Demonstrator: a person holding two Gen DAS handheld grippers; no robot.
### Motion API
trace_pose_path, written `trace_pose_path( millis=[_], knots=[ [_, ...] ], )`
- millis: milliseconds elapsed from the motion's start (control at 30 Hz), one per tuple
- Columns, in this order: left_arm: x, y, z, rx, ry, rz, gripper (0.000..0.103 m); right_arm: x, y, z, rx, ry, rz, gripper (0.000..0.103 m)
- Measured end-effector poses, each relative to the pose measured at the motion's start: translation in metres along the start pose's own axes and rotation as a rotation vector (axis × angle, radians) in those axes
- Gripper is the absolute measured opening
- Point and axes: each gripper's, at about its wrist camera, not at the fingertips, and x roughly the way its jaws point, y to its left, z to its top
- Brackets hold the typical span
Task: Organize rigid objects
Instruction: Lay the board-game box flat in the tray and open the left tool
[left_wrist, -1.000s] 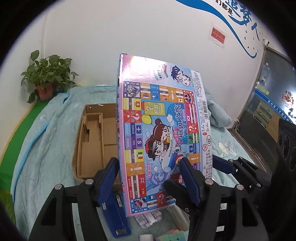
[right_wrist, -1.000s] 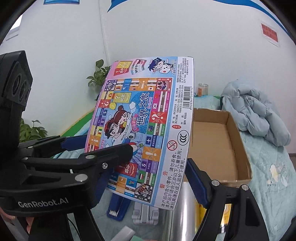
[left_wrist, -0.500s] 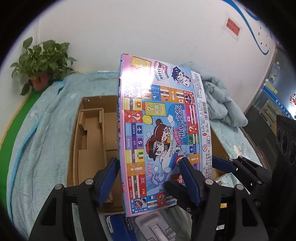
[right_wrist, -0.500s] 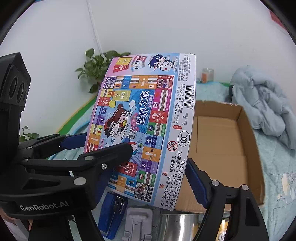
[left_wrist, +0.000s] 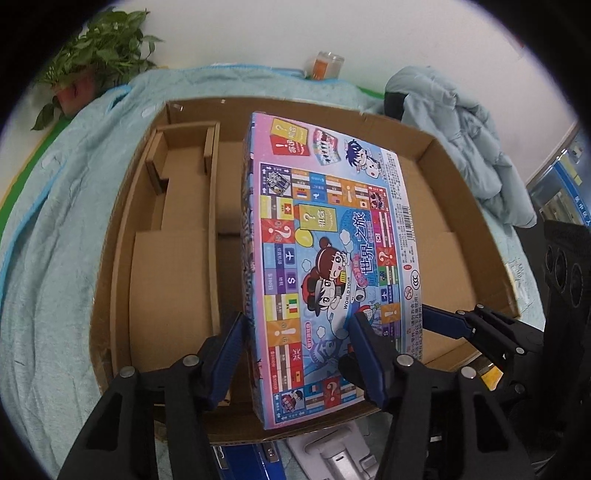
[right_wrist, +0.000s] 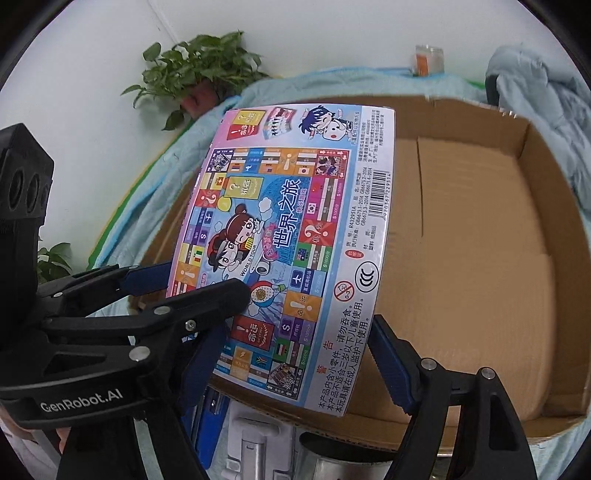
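Board game box (left_wrist: 325, 258) held tilted over the open cardboard box (left_wrist: 436, 155), which sits on the light blue blanket (left_wrist: 55, 240) on the bed. Left gripper (left_wrist: 295, 354) at 6 o'clock in its view: fingers (left_wrist: 229, 354) about half open and closing, straddling the game box's near left corner, one blue pad on its side edge, the other across the printed face. Right gripper (right_wrist: 295, 354) fingers (right_wrist: 391, 365) wider, straddling the near right edge, right pad against that edge; left pad hidden behind the other gripper. Cardboard divider insert (left_wrist: 177, 229) at 9 o'clock inside the box. Stapler (left_wrist: 247, 461) and white plastic item (left_wrist: 332, 454) at 6 o'clock, plant (right_wrist: 195, 74) at 11 o'clock
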Motion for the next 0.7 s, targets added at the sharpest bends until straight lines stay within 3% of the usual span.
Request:
trace_pose_path(
  millis=[100, 167, 400, 467, 500, 567, 700],
  knots=[
    [0.009, -0.001, -0.006, 0.011, 0.034, 0.05, 0.045, 0.024, -0.004, 0.002, -0.005, 0.066, -0.012, 0.075],
    [0.013, 0.003, -0.01, 0.003, 0.051, 0.069, 0.044, 0.038, -0.003, 0.002, -0.017, 0.103, -0.027, 0.072],
    [0.009, 0.01, -0.014, -0.027, 0.046, 0.036, 0.039, 0.059, -0.005, 0.018, -0.006, 0.154, -0.027, 0.072],
    [-0.001, 0.008, -0.015, -0.008, 0.018, 0.014, 0.039, 0.065, -0.004, 0.019, 0.001, 0.173, -0.034, 0.059],
    [-0.009, 0.006, -0.016, 0.001, -0.005, 0.017, 0.039, 0.068, -0.004, 0.02, 0.005, 0.177, -0.027, 0.06],
    [-0.033, 0.003, -0.021, 0.028, -0.064, 0.02, 0.039, 0.071, -0.009, 0.021, 0.007, 0.168, -0.024, 0.069],
    [-0.098, -0.001, -0.031, 0.059, -0.223, 0.052, 0.041, 0.061, 0.002, 0.02, -0.02, 0.091, -0.03, 0.078]
  ],
)
